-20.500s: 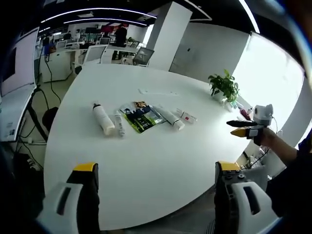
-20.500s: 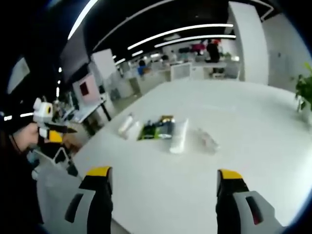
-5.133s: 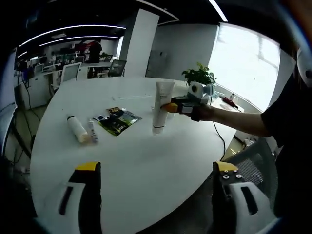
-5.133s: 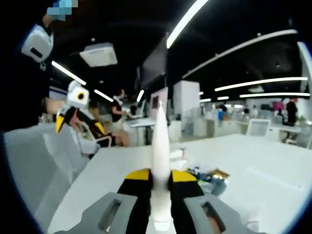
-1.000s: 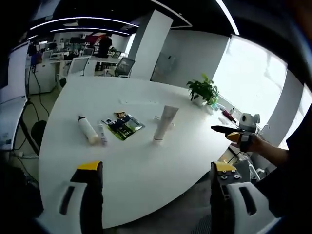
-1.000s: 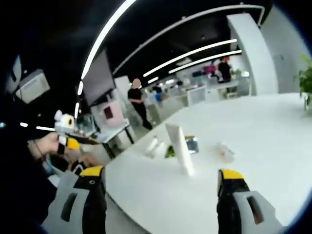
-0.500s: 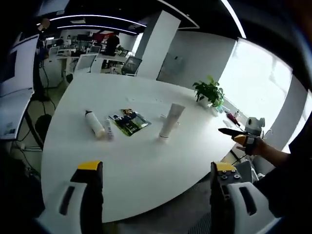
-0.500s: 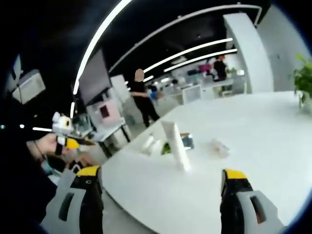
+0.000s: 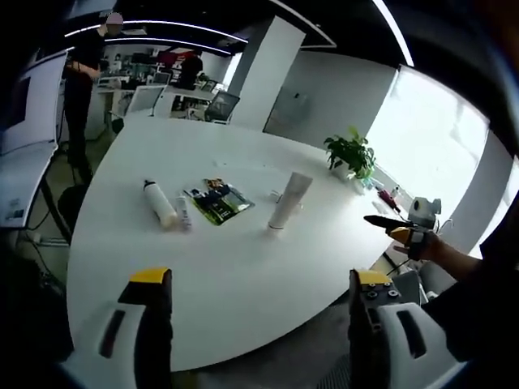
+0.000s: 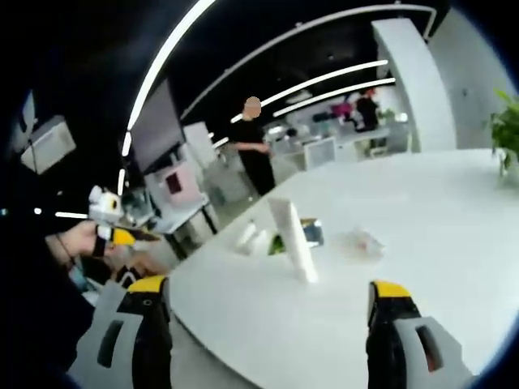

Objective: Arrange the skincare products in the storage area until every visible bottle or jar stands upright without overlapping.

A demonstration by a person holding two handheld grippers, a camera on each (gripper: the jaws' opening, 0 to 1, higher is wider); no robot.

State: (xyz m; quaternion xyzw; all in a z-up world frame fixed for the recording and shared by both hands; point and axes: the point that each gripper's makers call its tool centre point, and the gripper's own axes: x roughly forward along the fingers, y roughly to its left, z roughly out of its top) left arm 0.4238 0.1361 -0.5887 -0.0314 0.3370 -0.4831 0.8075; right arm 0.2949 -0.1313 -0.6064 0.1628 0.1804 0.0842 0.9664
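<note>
Both claws gape wide, empty. Centre frame, a smooth white tapered tube (image 9: 287,202) stands cap-down on the glossy round desk (image 9: 243,275).

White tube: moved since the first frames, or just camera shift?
Yes. The white tube now stands on its cap right of the dark packet; earlier it lay flat beside that packet.

A large round white table (image 9: 243,267) stands in an open office with a dark ceiling and long curved light strips (image 10: 324,81). Behind it are a white pillar (image 9: 263,73), a bright window (image 9: 422,138) and a potted plant (image 9: 350,154). Desks and chairs (image 9: 146,97) stand further back, where a person (image 10: 255,158) is standing.
</note>
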